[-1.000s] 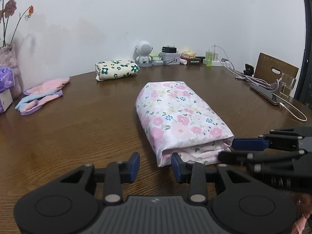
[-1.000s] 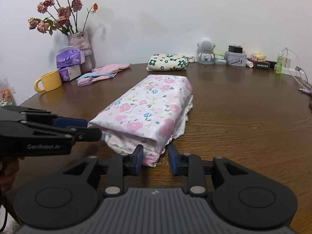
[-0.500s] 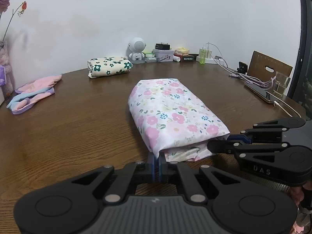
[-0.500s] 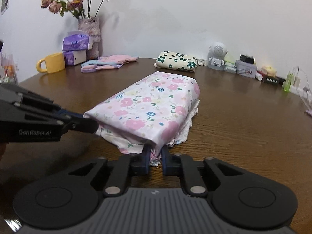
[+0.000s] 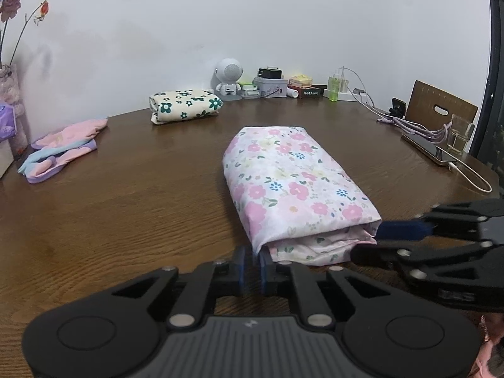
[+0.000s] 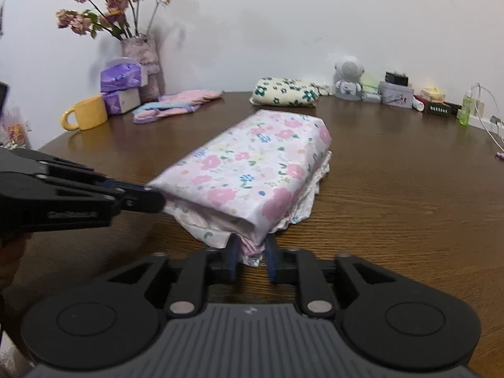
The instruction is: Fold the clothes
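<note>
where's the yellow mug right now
In the right wrist view, the yellow mug stands at the table's far left edge, beside the purple tissue packs, near the flower vase.

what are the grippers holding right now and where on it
Both hold the pink floral garment at its near end: the left gripper is shut on the near left corner, the right gripper on the near right corner's lower layers.
</note>
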The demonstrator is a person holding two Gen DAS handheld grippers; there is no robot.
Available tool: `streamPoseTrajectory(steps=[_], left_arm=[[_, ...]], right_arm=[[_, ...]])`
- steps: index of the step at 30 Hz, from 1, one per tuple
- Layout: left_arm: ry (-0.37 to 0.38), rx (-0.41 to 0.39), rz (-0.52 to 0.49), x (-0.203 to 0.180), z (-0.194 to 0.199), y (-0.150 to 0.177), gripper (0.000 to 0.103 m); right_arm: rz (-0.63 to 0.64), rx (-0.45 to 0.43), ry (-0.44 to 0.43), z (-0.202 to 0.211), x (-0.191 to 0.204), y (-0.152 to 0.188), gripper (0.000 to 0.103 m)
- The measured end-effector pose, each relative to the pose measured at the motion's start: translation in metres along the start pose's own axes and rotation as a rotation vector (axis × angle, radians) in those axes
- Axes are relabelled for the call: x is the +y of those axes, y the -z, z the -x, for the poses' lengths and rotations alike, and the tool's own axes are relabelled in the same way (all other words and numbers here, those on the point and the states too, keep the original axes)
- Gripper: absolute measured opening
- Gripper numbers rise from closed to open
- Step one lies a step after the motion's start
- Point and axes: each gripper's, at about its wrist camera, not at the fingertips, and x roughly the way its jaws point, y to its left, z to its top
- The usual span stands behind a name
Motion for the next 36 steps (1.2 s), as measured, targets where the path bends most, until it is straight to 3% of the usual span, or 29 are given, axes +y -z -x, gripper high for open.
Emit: streamPoseTrajectory(steps=[4, 13, 18, 26, 30, 33, 36], left_arm=[[0.006, 0.002, -0.008, 0.002, -0.002, -0.002, 0.002], [-0.002, 0.106, -0.003, 0.037, -0.024, -0.027, 0.002], [-0.076, 0.124, -0.042, 0.054, -0.039, -0.045, 0.002], [-0.123, 0.139, -0.035, 0.084, -0.072, -0.068, 0.003], [-0.101, 0.131, -0.023, 0.095, -0.073, -0.069, 0.014], [-0.099, 0.095, 0.042, 0.1, -0.048, -0.06, 0.044], [-0.033, 0.051, 0.134, 0.102, -0.016, -0.045, 0.047]], right_arm=[[0.004, -0.011, -0.013, 0.007, -0.003, -0.004, 0.042], [0.012, -0.036, -0.043, 0.023, -0.008, -0.011, 0.051], [0.024, -0.025, -0.052, 0.012, -0.011, -0.021, 0.051], [0.067, -0.008, -0.064, -0.01, -0.017, -0.042, 0.051], [0.091, 0.005, -0.075, -0.018, -0.017, -0.047, 0.051], [0.12, 0.007, -0.075, -0.021, -0.021, -0.049, 0.054], [0.146, 0.012, -0.075, -0.028, -0.025, -0.051, 0.057]])
